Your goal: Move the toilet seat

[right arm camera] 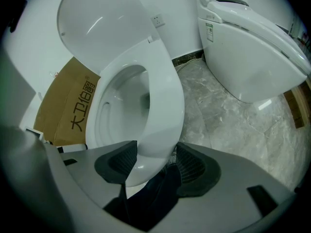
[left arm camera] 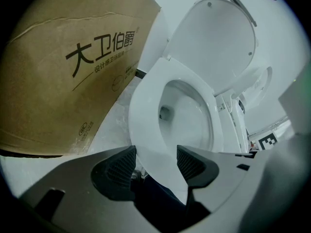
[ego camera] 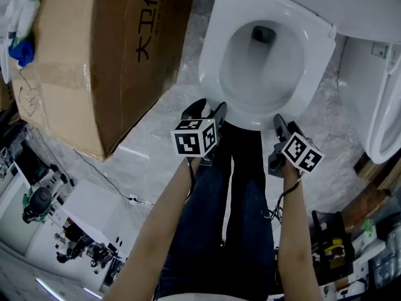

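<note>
Grey marbled tile floor (ego camera: 156,149), glossy, in a room with white walls. Toilet seat (ego camera: 213,49) is down flat on the bowl: white, smooth, rounded ring with a squarish outline. Its lid (left arm camera: 218,38) stands up behind it against the wall.

Your left gripper (ego camera: 205,110) points steeply down at the seat's front rim. Its jaws are spread wide. In the left gripper view (left arm camera: 153,161) the front of the seat (left arm camera: 146,106) shows between the two dark ribbed pads (left arm camera: 114,166), with nothing clamped. Can't tell if a pad touches the rim.

Your right gripper (ego camera: 282,125) sits just beside it at the front right of the seat, also angled down. In the right gripper view (right arm camera: 154,161) the jaws are apart and the seat's front edge (right arm camera: 163,96) sits between them. One pad (right arm camera: 192,166) has a clear gap, so there is no grip.

Each gripper carries a marker cube (ego camera: 195,138), black squares on white. Your legs in dark trousers (ego camera: 241,199) stand right at the bowl's front.

Left of the toilet is a big brown cardboard box (ego camera: 94,49) with black print and taped seams, standing tilted in the head view. On the right is a second white toilet (right arm camera: 252,52) with its lid shut, well apart from the first. Lower corners of the head view hold cluttered gear, too small to name.
</note>
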{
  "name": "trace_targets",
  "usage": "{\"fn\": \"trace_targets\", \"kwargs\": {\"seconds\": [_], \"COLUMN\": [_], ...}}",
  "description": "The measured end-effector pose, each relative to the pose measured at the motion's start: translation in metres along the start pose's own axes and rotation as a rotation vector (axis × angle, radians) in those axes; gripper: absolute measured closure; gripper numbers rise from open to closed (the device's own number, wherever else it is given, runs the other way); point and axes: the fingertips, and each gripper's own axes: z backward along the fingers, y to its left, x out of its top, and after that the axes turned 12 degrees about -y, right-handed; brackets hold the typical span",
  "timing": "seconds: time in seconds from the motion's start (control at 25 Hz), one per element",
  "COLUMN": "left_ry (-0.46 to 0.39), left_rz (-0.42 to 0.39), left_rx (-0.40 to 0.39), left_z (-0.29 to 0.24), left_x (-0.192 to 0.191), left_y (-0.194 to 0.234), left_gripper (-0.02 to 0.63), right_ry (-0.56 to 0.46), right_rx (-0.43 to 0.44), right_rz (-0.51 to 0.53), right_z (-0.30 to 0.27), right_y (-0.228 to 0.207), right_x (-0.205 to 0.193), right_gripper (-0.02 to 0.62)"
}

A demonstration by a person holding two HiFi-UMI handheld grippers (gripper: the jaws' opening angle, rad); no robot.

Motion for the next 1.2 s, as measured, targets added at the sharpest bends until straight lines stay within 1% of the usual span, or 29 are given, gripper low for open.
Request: {"fn": "trace_targets", "kwargs": {"seconds": [0.24, 0.36, 0.52, 0.68, 0.84, 1.04, 1.2], "left_ry": [0.02, 0.038, 0.056, 0.05, 0.057, 0.07, 0.067], "left_rz": [0.018, 0.004, -0.017, -0.014, -0.02, -0.041, -0.047], "left_rx": [0.011, 0.004, -0.026, -0.03, -0.032, -0.04, -0.04], "left_z": [-0.002, -0.007, -0.011, -0.013, -0.013, -0.012, -0.01], "left_x": [-0.006, -0.01, -0.014, -0.016, -0.016, -0.017, -0.017], "left_y": [0.008, 0.01, 0.004, 0.003, 0.002, 0.001, 0.0], "left_gripper": [0.347, 0.347, 0.347, 0.345, 0.345, 0.345, 0.344], "right_ry": [-0.008, -0.011, -0.018, -0.024, -0.028, -0.045, -0.043], "right_rx": [-0.02, -0.02, -0.021, -0.01, -0.005, -0.019, -0.015], "right_rz": [-0.007, -0.003, -0.007, -0.032, -0.015, -0.064, -0.096], "right_z": [0.001, 0.001, 0.001, 0.001, 0.0, 0.0, 0.004], "right_y": [0.0, 0.0, 0.0, 0.001, 0.0, 0.0, -0.001], "right_x": [0.0, 0.0, 0.001, 0.001, 0.001, 0.002, 0.004], "right_gripper": [0.336, 0.336, 0.337, 0.345, 0.335, 0.333, 0.365]}}
